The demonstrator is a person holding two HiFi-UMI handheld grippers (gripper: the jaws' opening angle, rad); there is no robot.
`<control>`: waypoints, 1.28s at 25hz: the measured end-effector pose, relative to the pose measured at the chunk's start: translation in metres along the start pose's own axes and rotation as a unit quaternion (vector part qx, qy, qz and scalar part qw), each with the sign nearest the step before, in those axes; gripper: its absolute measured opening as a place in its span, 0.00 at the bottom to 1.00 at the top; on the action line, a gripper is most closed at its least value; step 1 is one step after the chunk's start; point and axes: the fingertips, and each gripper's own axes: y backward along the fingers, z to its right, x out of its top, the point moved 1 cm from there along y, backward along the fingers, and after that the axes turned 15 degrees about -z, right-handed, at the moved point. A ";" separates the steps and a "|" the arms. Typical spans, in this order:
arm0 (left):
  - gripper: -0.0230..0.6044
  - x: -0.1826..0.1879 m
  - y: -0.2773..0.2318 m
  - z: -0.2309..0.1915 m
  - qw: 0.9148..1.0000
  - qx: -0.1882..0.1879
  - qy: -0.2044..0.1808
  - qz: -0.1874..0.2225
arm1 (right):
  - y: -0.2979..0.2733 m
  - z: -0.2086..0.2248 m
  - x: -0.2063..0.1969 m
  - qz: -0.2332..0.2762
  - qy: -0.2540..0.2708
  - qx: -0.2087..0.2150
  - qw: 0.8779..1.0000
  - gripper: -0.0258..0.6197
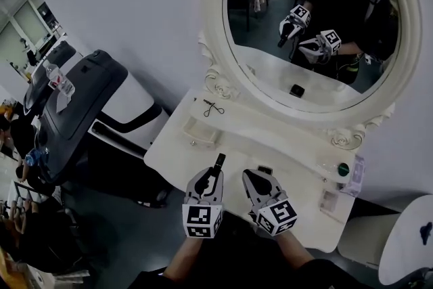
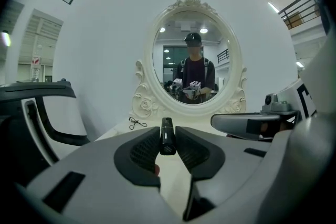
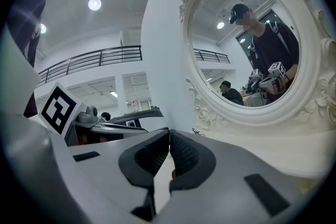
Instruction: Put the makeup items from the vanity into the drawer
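Clamped in the left gripper (image 2: 167, 131) was a slim black tube (image 2: 167, 136), most likely a mascara or lipstick. Its jaws were pressed against the tube's sides, and its upper end stood out past their tips. In the head view the tube (image 1: 219, 161) hung over the front edge of the vanity top (image 1: 270, 145), clear of the surface and carried by the left gripper (image 1: 214, 174). Just beside it, the right gripper (image 3: 169, 136) had its jaws closed together with nothing between them, and it hovered (image 1: 252, 176) over the same front edge.

The drawer showed in none of the views. It presumably sat below the front edge, under the grippers and forearms, so whether it was open or already held anything could not be told.

Farther out, several things lay on the top. An eyelash curler (image 1: 213, 107) was near the mirror (image 1: 318, 30), at its lower left. A small pale tray (image 1: 201, 130) sat in front of the curler, a small dark item (image 1: 264, 169) just beyond the right gripper, and a green-capped piece (image 1: 343, 169) near the right end.

By this reading the task was at an early-to-middle stage: one item was lifted but not yet stowed, and at least the curler and the pieces on the right had yet to go in.
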 end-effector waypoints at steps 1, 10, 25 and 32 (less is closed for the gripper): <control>0.20 -0.001 0.001 -0.005 1.000 0.003 0.002 -0.001 | -0.004 -0.003 0.000 -0.002 0.001 0.003 1.000 0.08; 0.20 -0.007 -0.012 -0.061 1.000 0.007 0.017 -0.014 | -0.053 -0.019 0.004 -0.019 0.001 0.003 1.000 0.08; 0.20 -0.008 -0.053 -0.153 0.998 -0.051 0.000 -0.038 | -0.152 -0.035 0.021 -0.038 -0.003 -0.053 0.998 0.08; 0.20 -0.009 -0.069 -0.167 0.997 -0.064 -0.008 -0.050 | -0.165 -0.027 0.022 -0.043 -0.011 -0.073 0.996 0.08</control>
